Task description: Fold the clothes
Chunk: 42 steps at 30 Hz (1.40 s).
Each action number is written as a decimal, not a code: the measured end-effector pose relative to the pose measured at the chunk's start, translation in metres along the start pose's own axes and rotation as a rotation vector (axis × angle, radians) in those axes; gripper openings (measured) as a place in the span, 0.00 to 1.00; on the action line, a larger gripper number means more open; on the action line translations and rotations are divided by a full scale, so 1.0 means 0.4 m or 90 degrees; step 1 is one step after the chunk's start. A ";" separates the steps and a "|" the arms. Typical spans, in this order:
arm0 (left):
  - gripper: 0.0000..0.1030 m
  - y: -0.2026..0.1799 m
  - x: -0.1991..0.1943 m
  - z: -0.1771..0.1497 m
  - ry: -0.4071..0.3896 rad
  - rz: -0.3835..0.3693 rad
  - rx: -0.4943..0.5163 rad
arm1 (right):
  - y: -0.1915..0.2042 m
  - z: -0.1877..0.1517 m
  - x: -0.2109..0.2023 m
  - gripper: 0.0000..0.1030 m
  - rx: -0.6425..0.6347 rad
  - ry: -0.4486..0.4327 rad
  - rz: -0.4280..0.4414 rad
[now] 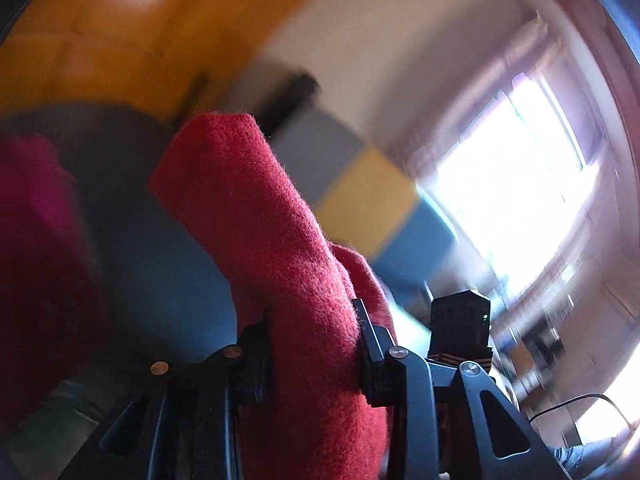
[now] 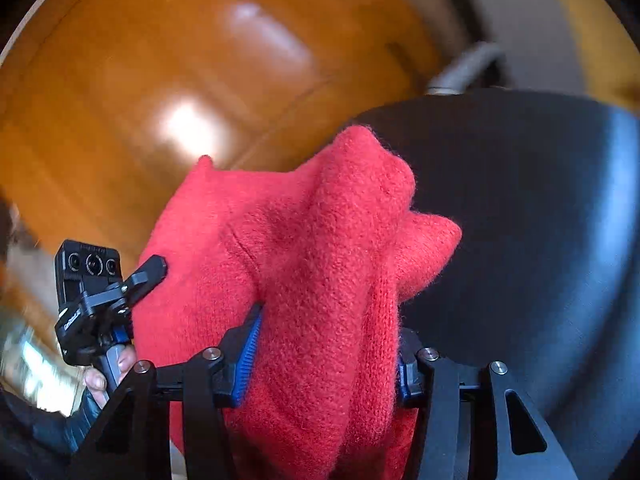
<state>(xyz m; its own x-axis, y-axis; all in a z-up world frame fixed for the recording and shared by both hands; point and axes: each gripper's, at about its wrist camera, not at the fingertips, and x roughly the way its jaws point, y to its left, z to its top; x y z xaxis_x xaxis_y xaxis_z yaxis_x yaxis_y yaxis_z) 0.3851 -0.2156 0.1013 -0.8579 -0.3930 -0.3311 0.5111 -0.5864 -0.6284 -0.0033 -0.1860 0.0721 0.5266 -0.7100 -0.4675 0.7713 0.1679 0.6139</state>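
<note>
One red knit garment [image 1: 280, 240], two grippers. Left wrist view: left gripper [image 1: 316, 344] fingers closed on a thick fold, held aloft, likely to carry an edge over; background blurred. Right wrist view: right gripper [image 2: 326, 344] fingers clamp a bunched fold of the garment [image 2: 320, 240] above the dark surface [image 2: 520, 200]; the other gripper touches its left part.

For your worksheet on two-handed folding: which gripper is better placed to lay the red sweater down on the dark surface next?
Probably the right gripper: it clamps the red sweater beside the dark surface. The left gripper faces the window.
</note>
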 end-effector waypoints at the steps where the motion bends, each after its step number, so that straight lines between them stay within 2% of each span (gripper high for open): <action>1: 0.31 0.023 -0.054 0.026 -0.037 0.021 -0.001 | 0.045 0.035 0.052 0.52 -0.025 0.011 0.021; 5: 0.32 0.126 -0.229 0.114 -0.159 0.103 -0.021 | 0.236 0.172 0.254 0.51 -0.128 0.048 0.094; 7: 0.32 0.192 -0.279 0.141 -0.188 0.147 -0.042 | 0.318 0.221 0.359 0.51 -0.168 0.069 0.117; 10: 0.32 0.301 -0.296 0.160 -0.189 0.219 -0.091 | 0.396 0.262 0.517 0.51 -0.212 0.112 0.115; 13: 0.32 0.438 -0.265 0.149 -0.146 0.294 -0.168 | 0.416 0.266 0.661 0.51 -0.232 0.166 0.085; 16: 0.32 0.531 -0.221 0.109 -0.098 0.366 -0.211 | 0.407 0.260 0.676 0.51 -0.250 0.168 0.056; 19: 0.37 0.572 -0.213 0.090 -0.098 0.364 -0.241 | 0.399 0.253 0.690 0.61 -0.268 0.170 0.027; 20: 0.38 0.571 -0.212 0.094 -0.097 0.367 -0.242 | 0.396 0.251 0.694 0.67 -0.274 0.170 0.017; 21: 0.40 0.562 -0.211 0.098 -0.093 0.376 -0.238 | 0.393 0.249 0.699 0.69 -0.280 0.171 0.008; 25: 0.44 0.504 -0.234 0.124 -0.095 0.444 -0.221 | 0.381 0.240 0.717 0.69 -0.304 0.172 -0.031; 26: 0.44 0.489 -0.243 0.130 -0.099 0.464 -0.214 | 0.379 0.238 0.722 0.68 -0.310 0.173 -0.041; 28: 0.44 0.466 -0.276 0.138 -0.123 0.512 -0.188 | 0.416 0.247 0.661 0.62 -0.365 0.120 -0.053; 30: 0.46 0.430 -0.302 0.143 -0.163 0.547 -0.159 | 0.452 0.254 0.604 0.57 -0.397 0.089 -0.012; 32: 0.46 0.394 -0.298 0.146 -0.189 0.531 -0.132 | 0.488 0.241 0.585 0.48 -0.436 0.094 0.028; 33: 0.46 0.382 -0.281 0.150 -0.187 0.513 -0.119 | 0.509 0.230 0.579 0.46 -0.460 0.101 0.047; 36: 0.46 0.390 -0.198 0.148 -0.139 0.490 -0.118 | 0.515 0.177 0.635 0.41 -0.500 0.151 0.037; 39: 0.46 0.437 -0.118 0.142 -0.085 0.497 -0.155 | 0.472 0.111 0.709 0.38 -0.501 0.212 -0.015; 40: 0.46 0.451 -0.094 0.140 -0.070 0.501 -0.162 | 0.449 0.103 0.729 0.33 -0.499 0.229 -0.037; 42: 0.46 0.459 -0.052 0.148 -0.057 0.531 -0.141 | 0.402 0.109 0.747 0.29 -0.476 0.232 -0.045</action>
<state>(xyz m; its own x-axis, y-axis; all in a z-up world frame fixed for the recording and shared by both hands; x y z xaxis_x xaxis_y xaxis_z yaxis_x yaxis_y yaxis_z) 0.5001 -0.3572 0.0345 -0.1953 -0.6934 -0.6936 0.9415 0.0656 -0.3307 0.2626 -0.4009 0.0589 0.4515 -0.4912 -0.7449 0.7732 0.6321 0.0519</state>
